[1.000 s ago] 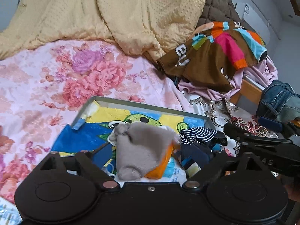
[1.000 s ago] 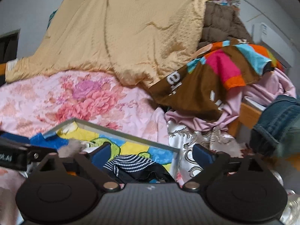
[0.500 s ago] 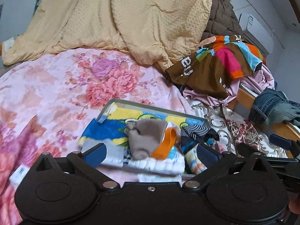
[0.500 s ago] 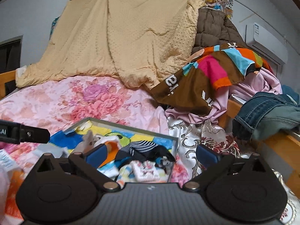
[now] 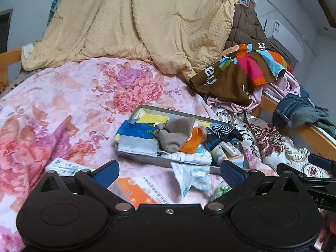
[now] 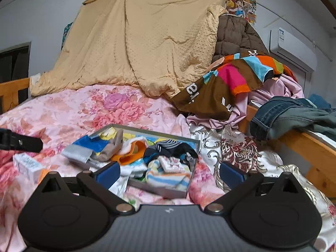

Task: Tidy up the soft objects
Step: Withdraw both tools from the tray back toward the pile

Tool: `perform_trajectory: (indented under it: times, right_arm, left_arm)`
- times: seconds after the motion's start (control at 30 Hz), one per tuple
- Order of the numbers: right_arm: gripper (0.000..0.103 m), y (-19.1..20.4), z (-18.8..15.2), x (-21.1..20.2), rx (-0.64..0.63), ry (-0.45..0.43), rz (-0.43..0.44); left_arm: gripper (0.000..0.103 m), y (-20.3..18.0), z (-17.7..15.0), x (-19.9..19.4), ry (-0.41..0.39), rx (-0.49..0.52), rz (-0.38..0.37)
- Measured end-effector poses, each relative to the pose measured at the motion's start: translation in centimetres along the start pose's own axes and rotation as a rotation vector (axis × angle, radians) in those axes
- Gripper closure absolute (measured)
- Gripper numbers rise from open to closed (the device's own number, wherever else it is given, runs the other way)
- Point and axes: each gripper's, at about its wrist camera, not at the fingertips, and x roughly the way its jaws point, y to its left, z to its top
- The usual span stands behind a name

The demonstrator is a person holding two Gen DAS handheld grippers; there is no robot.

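Note:
A shallow grey tray (image 5: 147, 160) (image 6: 196, 141) with a bright cartoon bottom lies on the pink floral bedspread. In it are a taupe sock (image 5: 175, 133) (image 6: 111, 149), an orange and white piece (image 5: 192, 142) (image 6: 134, 153), a dark striped sock (image 5: 221, 132) (image 6: 168, 145) and pale striped cloth (image 6: 168, 178). My left gripper (image 5: 169, 173) is open and empty, well short of the tray's near edge. Also short of the tray, my right gripper (image 6: 170, 175) stands open with nothing held. In the left wrist view the right gripper's arm (image 5: 315, 180) shows at the right edge.
Tissue packets (image 5: 193, 177) and an orange leaflet (image 5: 138, 193) lie on the bedspread (image 5: 63, 109) in front of the tray. A yellow quilt (image 6: 136, 42) is heaped at the back. A colourful brown garment (image 6: 220, 88), pink cloth and jeans (image 6: 289, 115) pile up along the wooden rail (image 6: 304, 145) at right.
Both grippers have drawn back from the tray, which now looks smaller and farther off. Packets and a leaflet have come into view in front of it. Both sets of jaws stay open.

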Motion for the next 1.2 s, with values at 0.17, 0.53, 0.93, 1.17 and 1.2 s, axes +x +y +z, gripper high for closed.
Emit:
perform_trajectory:
  times: [0.17, 0.53, 0.93, 1.17, 1.2]
  right_arm:
    - [0.0, 0.4, -1.1, -2.4, 0.041, -0.01, -0.006]
    - [0.0, 2.0, -4.1, -6.1, 0.14, 0.07, 0.051]
    - [0.0, 3.7, -6.3, -4.0, 0.142, 0.236, 0.083]
    - [0.0, 4.8, -6.6, -3.5, 0.12, 0.272, 0.142]
    - [0.0, 5.1, -6.6, -3.5, 0.115, 0.271, 0.149]
  left_arm:
    - [0.001, 0.8, -1.4, -2.4, -0.015, 0.024, -0.001]
    - [0.001, 3.2, -6.3, -4.9, 0.053, 0.057, 0.047]
    - [0.001, 5.0, -8.8, -5.3, 0.107, 0.062, 0.095]
    - [0.001, 5.4, -9.2, -5.2, 0.12, 0.069, 0.108]
    - [0.001, 5.4, -9.2, -5.2, 0.12, 0.069, 0.111]
